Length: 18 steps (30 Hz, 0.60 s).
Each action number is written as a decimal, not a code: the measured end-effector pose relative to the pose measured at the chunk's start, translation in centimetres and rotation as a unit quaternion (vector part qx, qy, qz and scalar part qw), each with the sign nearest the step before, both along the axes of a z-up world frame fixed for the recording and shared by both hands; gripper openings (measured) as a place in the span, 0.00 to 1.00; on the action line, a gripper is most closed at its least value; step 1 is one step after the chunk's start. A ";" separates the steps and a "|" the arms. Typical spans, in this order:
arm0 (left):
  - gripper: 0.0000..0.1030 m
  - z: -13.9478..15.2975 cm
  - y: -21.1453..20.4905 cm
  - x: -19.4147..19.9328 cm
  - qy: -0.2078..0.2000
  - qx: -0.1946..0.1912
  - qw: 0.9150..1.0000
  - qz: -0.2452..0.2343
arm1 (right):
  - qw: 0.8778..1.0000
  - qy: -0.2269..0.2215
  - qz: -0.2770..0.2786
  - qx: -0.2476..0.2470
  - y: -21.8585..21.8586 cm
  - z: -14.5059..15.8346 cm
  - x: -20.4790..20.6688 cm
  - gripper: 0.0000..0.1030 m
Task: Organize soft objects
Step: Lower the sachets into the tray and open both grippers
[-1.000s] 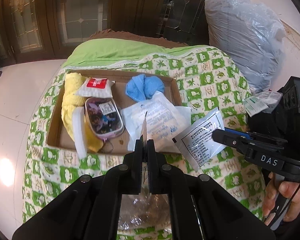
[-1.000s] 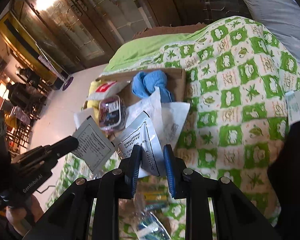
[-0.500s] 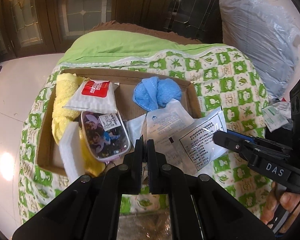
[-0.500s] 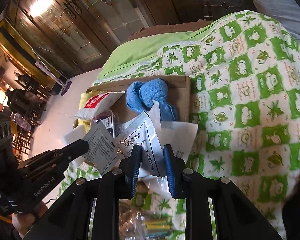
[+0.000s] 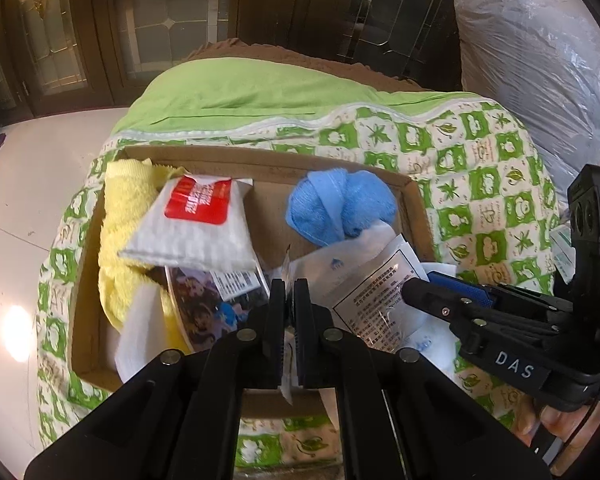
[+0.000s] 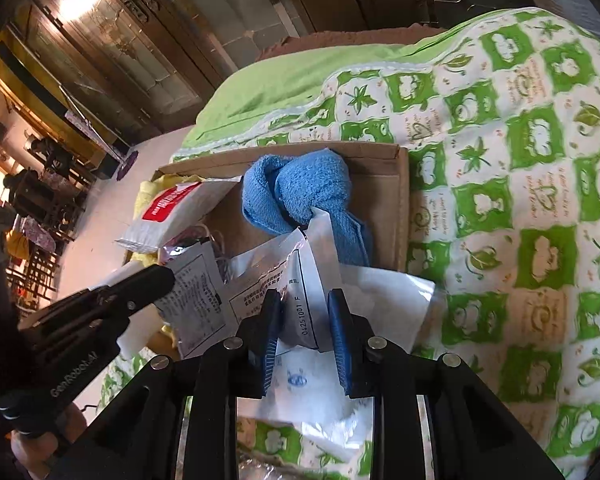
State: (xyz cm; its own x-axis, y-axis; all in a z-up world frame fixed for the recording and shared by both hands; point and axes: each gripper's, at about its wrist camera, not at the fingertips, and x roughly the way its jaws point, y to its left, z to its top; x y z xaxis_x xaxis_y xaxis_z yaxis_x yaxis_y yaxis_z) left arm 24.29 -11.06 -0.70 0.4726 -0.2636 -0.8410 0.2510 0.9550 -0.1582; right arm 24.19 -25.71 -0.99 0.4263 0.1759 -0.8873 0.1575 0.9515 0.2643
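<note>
We hold a clear packet (image 5: 288, 276) pinched in our left gripper (image 5: 289, 300) above the cardboard box (image 5: 418, 216). Our right gripper (image 6: 305, 312) clamps a printed packet (image 6: 300, 280) beside the blue towel (image 6: 300, 196).

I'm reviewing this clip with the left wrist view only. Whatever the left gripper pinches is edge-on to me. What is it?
Observer: The right wrist view shows its face: a flat white sachet with black print, at the tip of the left gripper.
Operator: Is the right gripper shut?
Observer: No. On the right gripper the blue pads stand apart, and a second packet marked 04251001 F passes between them. I cannot tell whether they pinch it.
</note>
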 end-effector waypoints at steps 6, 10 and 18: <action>0.04 -0.5 1.0 1.4 -0.001 0.014 1.000 0.009 | 1.000 0.004 0.010 -0.017 1.0 -0.4 2.6 0.25; 0.12 -1.2 1.3 2.1 0.006 0.019 1.000 0.011 | 1.000 0.002 0.013 -0.025 1.5 -0.7 3.7 0.27; 0.43 -2.0 0.3 1.6 -0.007 0.046 0.999 0.002 | 0.999 -0.013 0.017 -0.042 2.0 -0.6 2.9 0.46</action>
State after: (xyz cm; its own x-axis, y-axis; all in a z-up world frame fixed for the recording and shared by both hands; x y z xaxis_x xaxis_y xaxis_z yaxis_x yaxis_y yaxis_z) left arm 25.88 -10.73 -2.75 0.4847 -0.1829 -0.8553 0.2484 0.9664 -0.0659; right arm 27.14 -23.68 -1.64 0.4451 0.1156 -0.8880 0.1196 0.9751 0.1869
